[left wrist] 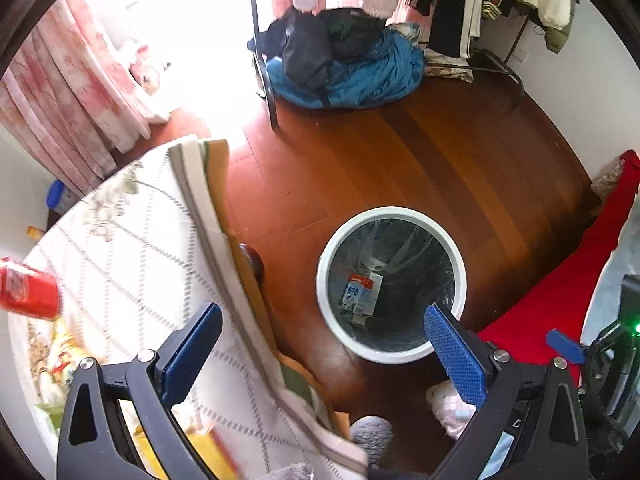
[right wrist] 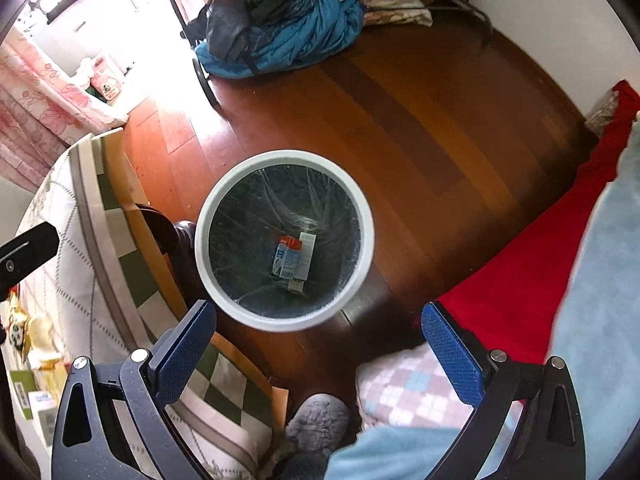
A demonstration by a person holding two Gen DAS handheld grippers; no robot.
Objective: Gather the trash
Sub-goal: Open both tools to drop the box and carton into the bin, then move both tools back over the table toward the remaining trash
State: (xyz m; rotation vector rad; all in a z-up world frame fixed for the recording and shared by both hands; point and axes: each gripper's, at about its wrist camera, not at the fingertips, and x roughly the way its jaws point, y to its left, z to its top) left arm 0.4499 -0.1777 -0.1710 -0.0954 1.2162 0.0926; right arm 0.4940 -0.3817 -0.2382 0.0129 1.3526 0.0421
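A white-rimmed round bin (right wrist: 284,240) lined with a dark plastic bag is seen from above, standing on the wooden floor (right wrist: 420,120). A small blue-and-white carton (right wrist: 294,256) with a red top lies flat at its bottom. The bin is bounded on the left by the overhanging edge of a cloth-covered table (right wrist: 86,208); a red fabric edge (right wrist: 532,272) runs near right. Open floor extends on the far side up to a heap of blue and black clothing (right wrist: 280,28). The right gripper (right wrist: 318,346) is held above the near rim, jaws spread wide, empty. The left gripper (left wrist: 322,350) is likewise spread wide and empty, between table edge and bin.
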